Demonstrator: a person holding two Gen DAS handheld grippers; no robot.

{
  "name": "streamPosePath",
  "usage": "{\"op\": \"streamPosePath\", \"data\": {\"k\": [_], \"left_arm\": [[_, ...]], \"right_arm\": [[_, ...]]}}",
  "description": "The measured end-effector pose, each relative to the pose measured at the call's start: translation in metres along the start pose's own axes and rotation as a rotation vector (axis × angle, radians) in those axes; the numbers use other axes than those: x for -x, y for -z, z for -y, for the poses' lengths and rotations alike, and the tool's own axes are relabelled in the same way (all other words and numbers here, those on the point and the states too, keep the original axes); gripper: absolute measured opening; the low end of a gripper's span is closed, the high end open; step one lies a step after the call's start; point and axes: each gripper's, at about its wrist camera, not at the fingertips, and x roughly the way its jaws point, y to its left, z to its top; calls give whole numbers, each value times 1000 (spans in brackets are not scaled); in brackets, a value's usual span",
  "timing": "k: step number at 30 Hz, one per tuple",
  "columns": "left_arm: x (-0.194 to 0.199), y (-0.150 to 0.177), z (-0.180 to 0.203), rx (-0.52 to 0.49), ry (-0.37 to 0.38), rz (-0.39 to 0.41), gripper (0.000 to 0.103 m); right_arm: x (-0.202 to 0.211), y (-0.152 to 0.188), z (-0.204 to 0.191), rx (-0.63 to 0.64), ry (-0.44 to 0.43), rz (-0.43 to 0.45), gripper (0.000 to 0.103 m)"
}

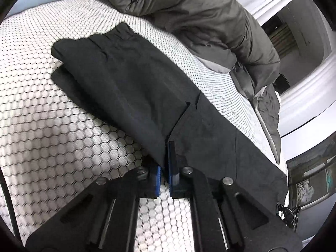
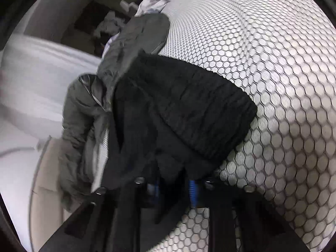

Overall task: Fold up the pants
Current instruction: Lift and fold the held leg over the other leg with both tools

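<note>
Black pants (image 1: 130, 79) lie on a white bed cover with a honeycomb print, folded lengthwise, waistband at the far end. My left gripper (image 1: 166, 157) is shut on the near edge of the pants, its blue pads pinching the cloth. In the right wrist view the pants (image 2: 189, 113) are bunched, with the ribbed waistband uppermost. My right gripper (image 2: 172, 180) is shut on a fold of the black cloth, which hangs between its fingers and hides the tips.
The honeycomb bed cover (image 1: 52, 136) fills the left and foreground and shows in the right wrist view (image 2: 273, 84). A rumpled grey duvet (image 1: 199, 21) lies along the far side of the bed (image 2: 84, 115). White cabinet panels (image 1: 310, 96) stand beyond the bed's edge.
</note>
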Motion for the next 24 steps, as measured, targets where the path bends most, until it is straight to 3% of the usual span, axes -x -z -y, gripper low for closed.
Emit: {"op": "streamPosePath", "data": {"k": [4, 9, 11, 13, 14, 17, 18, 19, 21, 24], "left_arm": [[41, 17, -5, -41, -5, 40, 2], [91, 61, -34, -56, -19, 38, 2], [105, 78, -49, -75, -34, 32, 4], [110, 87, -53, -112, -73, 25, 8], [116, 90, -53, -118, -84, 36, 8], [137, 96, -49, -135, -116, 63, 20], [150, 99, -45, -152, -107, 90, 34], [160, 103, -42, -171, -105, 105, 57], [174, 111, -32, -218, -112, 140, 74], [182, 122, -14, -283, -80, 132, 86]], "right_arm": [[43, 25, -6, 79, -52, 47, 10], [107, 71, 12, 159, -34, 15, 10], [125, 88, 24, 209, -8, -25, 16], [132, 94, 27, 246, 16, -38, 34], [135, 95, 28, 250, 21, -29, 37], [160, 94, 29, 247, 18, 16, 59], [171, 93, 30, 249, 25, 54, 71], [181, 93, 34, 247, 28, 90, 78], [193, 87, 43, 213, 32, 133, 78], [191, 75, 53, 164, 23, 126, 76]]}}
